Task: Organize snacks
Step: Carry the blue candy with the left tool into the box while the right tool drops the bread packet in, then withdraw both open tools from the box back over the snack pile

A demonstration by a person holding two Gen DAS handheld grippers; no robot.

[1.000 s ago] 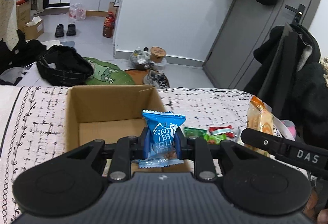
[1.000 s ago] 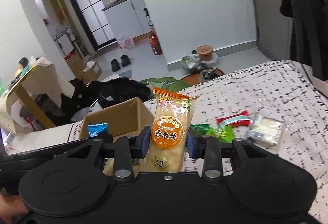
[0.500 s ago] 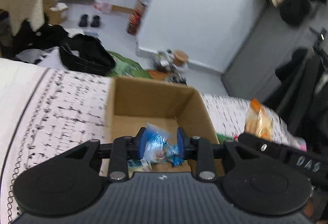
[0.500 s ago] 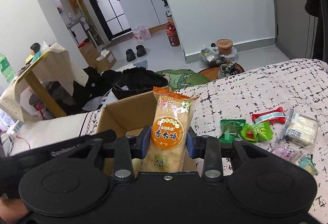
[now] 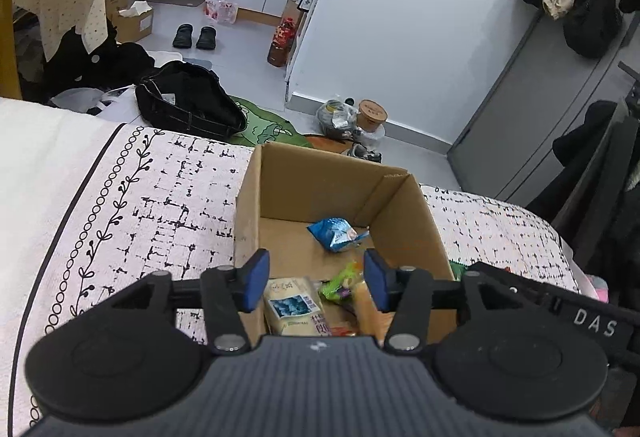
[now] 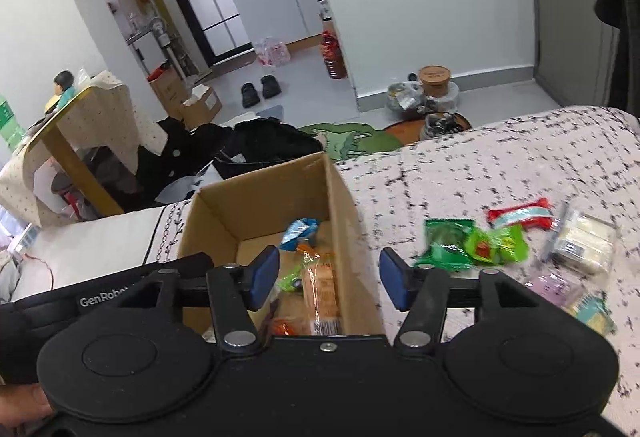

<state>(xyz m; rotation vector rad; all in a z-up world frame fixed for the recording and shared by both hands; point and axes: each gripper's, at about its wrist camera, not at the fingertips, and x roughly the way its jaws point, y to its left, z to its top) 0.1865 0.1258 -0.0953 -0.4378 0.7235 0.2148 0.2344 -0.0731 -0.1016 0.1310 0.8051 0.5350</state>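
Beside cardboard box, loose snack packets on bedspread, both hand-held grippers opening, empty.

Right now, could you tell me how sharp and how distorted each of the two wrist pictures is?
Left wrist view: sharp, the cardboard box crisp, fisheye bending the wall edges. Right wrist view: softer, motion-smeared at the green snack packets and bedspread, with the same fisheye curve.

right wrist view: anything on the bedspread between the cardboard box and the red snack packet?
Yes. In the right wrist view, green snack packets lie on the bedspread between the cardboard box and the red snack packet.
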